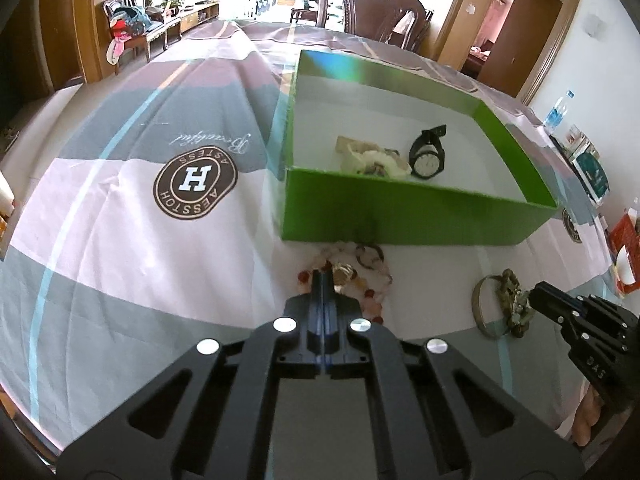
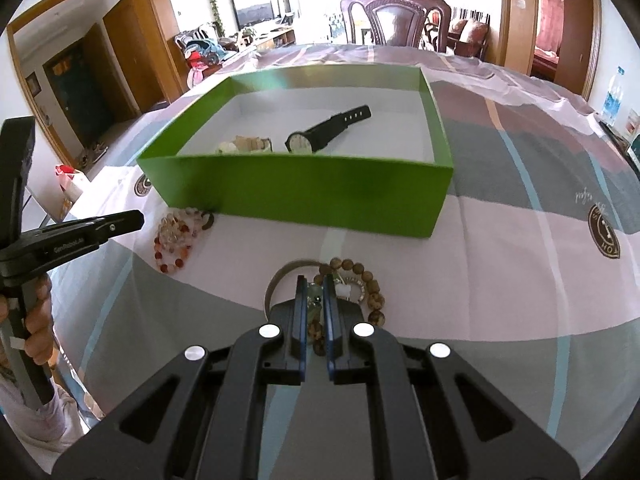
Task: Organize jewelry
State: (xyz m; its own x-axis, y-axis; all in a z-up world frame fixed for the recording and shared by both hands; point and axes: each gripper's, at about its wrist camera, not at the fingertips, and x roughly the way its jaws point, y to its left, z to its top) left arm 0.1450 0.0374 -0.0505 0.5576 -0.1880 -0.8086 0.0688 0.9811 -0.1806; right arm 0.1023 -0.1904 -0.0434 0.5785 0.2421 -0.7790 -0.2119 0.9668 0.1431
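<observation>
The right gripper (image 2: 316, 286), low centre of the right wrist view, is clamping the wooden bead bracelet (image 2: 370, 292), its body hiding part of the strand. The left gripper (image 1: 323, 276) is sitting closed over the pink-and-red bead bracelets (image 1: 360, 276), just below the green box (image 1: 400, 210); whether anything is pinched is unclear.

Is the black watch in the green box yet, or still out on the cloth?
In. The black watch lies on the white floor of the green box, beside a pale bracelet.
</observation>
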